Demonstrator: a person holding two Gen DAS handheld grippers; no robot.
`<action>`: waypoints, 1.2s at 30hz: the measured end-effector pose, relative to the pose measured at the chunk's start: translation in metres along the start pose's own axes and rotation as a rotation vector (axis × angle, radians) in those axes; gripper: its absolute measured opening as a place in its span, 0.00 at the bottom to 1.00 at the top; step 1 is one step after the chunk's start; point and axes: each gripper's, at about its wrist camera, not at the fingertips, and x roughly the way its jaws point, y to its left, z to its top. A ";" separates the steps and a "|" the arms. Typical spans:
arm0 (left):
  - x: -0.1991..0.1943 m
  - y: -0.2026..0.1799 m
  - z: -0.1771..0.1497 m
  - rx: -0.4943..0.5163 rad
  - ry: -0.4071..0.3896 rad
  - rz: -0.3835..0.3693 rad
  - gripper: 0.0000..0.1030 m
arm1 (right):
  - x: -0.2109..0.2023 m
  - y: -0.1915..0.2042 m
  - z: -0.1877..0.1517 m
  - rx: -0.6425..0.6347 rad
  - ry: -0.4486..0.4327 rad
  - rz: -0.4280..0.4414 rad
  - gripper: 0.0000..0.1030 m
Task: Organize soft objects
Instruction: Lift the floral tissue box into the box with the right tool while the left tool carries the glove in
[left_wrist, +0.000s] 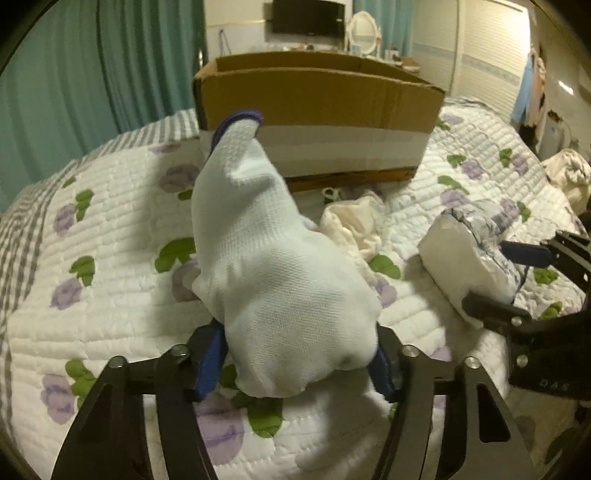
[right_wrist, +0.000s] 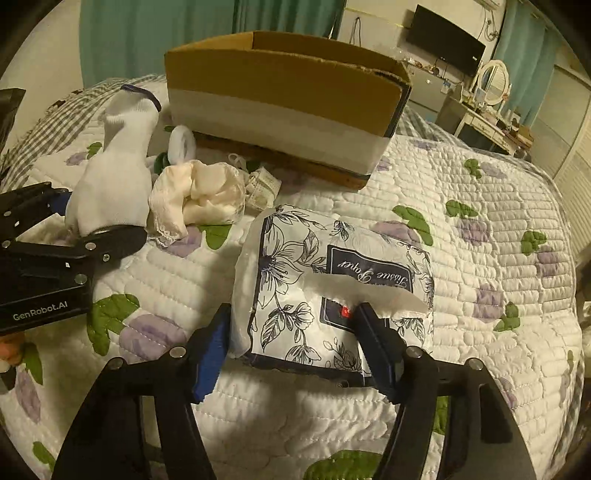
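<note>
Bedroom setting: teal curtains (left_wrist: 92, 74), a wall-mounted screen (left_wrist: 306, 16) and an oval mirror (left_wrist: 364, 31) on a dresser behind a bed.

Bed (right_wrist: 480, 206): covered by a white quilt printed with purple flowers and green leaves, with a grey checked border along its far left edge.

Cardboard box (right_wrist: 280, 92): open-topped, brown with a white band around its lower wall, standing on the quilt toward the far edge of the bed.

White sock (left_wrist: 273, 266): stuffed or bunched, with a dark blue cuff pointing up toward the box. It sits on the quilt in front of the box's left corner. Left gripper (left_wrist: 295, 354): its blue-padded fingers (left_wrist: 208, 360) are closed in on the sock's lower end from both sides, pinching it.

Tissue pack (right_wrist: 332, 280): soft plastic wrap with a dark blue floral print and a label reading "Tissue Paper", a white sheet sticking out of its top slit. It lies on the quilt near the middle of the bed, in front of the box. Right gripper (right_wrist: 295, 350): one finger presses the pack's left side, the other digs into its printed top, so the pack is pinched between them.

Cream lace-trimmed cloth (right_wrist: 199, 195): crumpled on the quilt between the sock and the tissue pack, just in front of the box.

Small white ring-shaped item (right_wrist: 183, 142): beside the box's front wall, behind the cloth; what it is cannot be told.
</note>
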 end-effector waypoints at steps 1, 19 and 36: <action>-0.002 -0.001 -0.001 0.008 -0.005 0.003 0.56 | -0.003 0.001 0.000 -0.007 -0.010 -0.012 0.61; -0.094 -0.020 0.016 0.063 -0.146 -0.019 0.52 | -0.105 -0.018 0.004 0.140 -0.189 0.106 0.33; -0.127 -0.003 0.131 0.080 -0.321 0.032 0.52 | -0.183 -0.042 0.144 0.081 -0.464 0.158 0.33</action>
